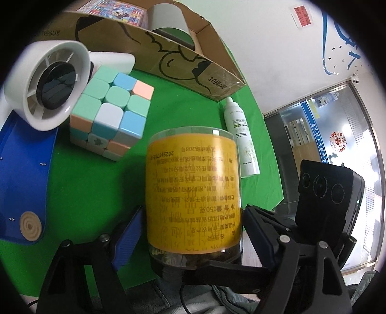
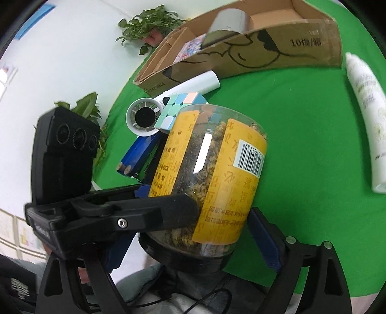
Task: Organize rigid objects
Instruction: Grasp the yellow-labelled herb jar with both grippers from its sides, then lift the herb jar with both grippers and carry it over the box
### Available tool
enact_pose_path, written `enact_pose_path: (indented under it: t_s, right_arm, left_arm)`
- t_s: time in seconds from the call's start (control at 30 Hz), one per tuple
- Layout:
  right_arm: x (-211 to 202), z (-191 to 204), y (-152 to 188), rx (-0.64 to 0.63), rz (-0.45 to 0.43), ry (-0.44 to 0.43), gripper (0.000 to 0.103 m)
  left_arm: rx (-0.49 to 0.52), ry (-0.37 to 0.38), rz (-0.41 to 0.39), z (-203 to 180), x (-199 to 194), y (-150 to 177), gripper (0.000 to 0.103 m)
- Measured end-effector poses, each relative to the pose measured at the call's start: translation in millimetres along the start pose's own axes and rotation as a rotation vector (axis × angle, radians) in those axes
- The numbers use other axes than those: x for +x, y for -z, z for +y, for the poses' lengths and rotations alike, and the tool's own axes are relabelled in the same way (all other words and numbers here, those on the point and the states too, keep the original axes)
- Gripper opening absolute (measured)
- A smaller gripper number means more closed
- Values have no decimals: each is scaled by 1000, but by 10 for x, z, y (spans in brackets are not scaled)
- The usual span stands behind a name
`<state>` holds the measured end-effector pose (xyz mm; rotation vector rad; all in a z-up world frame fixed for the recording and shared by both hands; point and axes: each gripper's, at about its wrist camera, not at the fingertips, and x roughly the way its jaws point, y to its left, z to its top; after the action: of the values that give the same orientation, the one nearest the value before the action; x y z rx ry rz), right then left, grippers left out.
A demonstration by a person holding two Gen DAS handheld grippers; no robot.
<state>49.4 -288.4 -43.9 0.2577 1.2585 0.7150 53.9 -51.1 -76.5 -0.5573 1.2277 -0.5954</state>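
Note:
A clear jar (image 1: 193, 188) with a yellow label and a black cap holds dried flowers, its cap end turned toward both cameras. My left gripper (image 1: 193, 222) is shut on it, blue pads (image 1: 127, 234) against its sides. In the right wrist view the same jar (image 2: 217, 174) lies between the fingers of my right gripper (image 2: 193, 231). That gripper is open, with a gap showing on each side of the cap. A left gripper finger (image 2: 156, 212) crosses the jar's near side there.
On the green cloth (image 1: 84, 193) sit a pastel puzzle cube (image 1: 111, 116), a white hand fan (image 1: 48, 82), a blue case (image 1: 21, 174) and a white bottle (image 1: 241, 135) lying flat. An open cardboard box (image 1: 168, 55) at the back holds a roll (image 1: 166, 17) and a colourful book.

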Motion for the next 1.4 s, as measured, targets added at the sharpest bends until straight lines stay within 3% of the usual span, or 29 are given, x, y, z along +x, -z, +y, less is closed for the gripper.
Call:
enact_pose_path:
  t_s: [0.13,0.47,0.77,1.07,1.27,1.4]
  right_arm:
    - [-59,149,5,-96,-36,96,87]
    - [-390,279,-103,-167,-165,119,86]
    - [-571,309,-335,-191,-207,147,86]
    - [-869,406,-1298,-270,-212,156,86]
    - [-941,291,-2002,-250,-157,162,86]
    - [-919,104,-2360,-211,-120,156,86]
  left_arm:
    - [54,-15,-27,-125,-48,15,82]
    - [139,-8,-112,-371,-258,-166,81]
    - [182,4,-128,-509,-312,-486,82]
    - [265,-45,-198,-852,-525,-1308,82]
    - [198,-21,-167,-819,-423,-1927,82]
    - [172,-17,-128,-773,-268,-2168,82]
